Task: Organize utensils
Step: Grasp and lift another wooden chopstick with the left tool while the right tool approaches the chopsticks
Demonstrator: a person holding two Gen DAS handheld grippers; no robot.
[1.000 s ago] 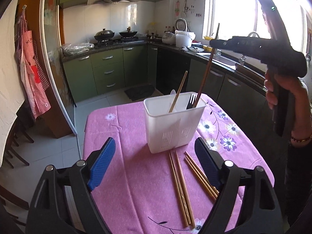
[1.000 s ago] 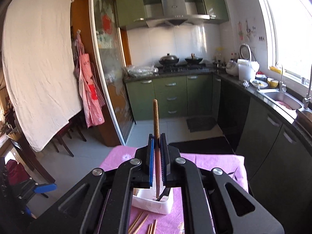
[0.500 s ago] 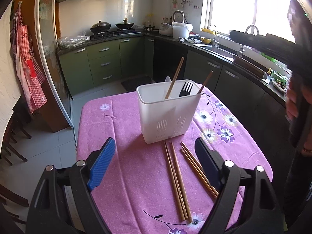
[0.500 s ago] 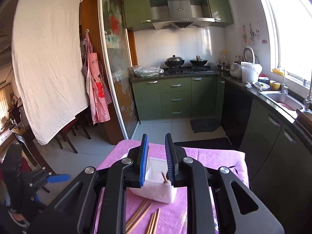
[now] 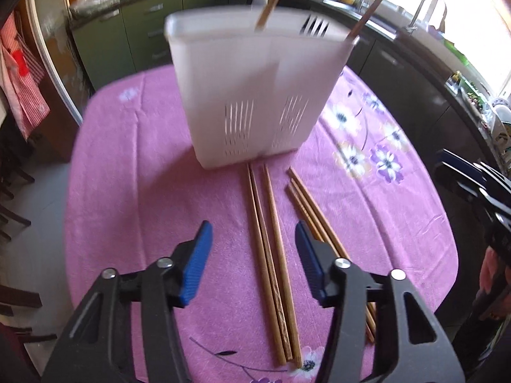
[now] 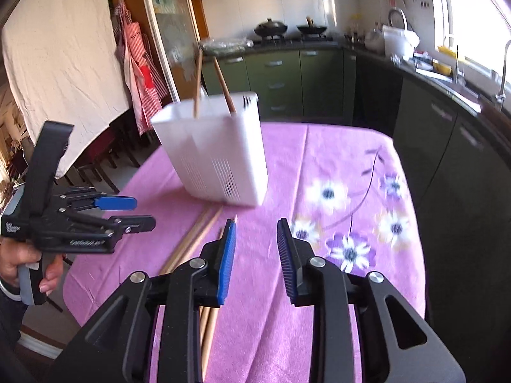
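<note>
Two loose bundles of chopsticks lie on the pink flowered tablecloth [image 5: 127, 191], and the next pick turns on how they sit against the left gripper [image 5: 254, 257]. The nearer bundle [image 5: 271, 255], which looks like three sticks though blur makes the count unsure, runs lengthwise from the foot of the white utensil holder [image 5: 255, 95] toward the table's near edge. That line passes straight between the left gripper's blue pads [image 5: 194, 268]. Its jaws have just been closing, yet they stand apart with nothing pressed between them; the sticks lie on the cloth beneath the gap, untouched.

A second bundle [image 5: 306, 204] lies just beside the first, slanting toward the near right corner and slipping under the left gripper's right finger.

From the right wrist view, the right gripper [image 6: 255, 255] has its jaws partly spread and empty; they have just been opening. The sticks [image 6: 191, 239] lie to the left of its jaws, so the left hand seems the nearer and better lined up. Since the jaws straddle the sticks across their long axis, a straight descent and squeeze would likely suit.

The holder stands toward the table's far side, already carrying two chopsticks and a dark fork [image 5: 314, 27].
</note>
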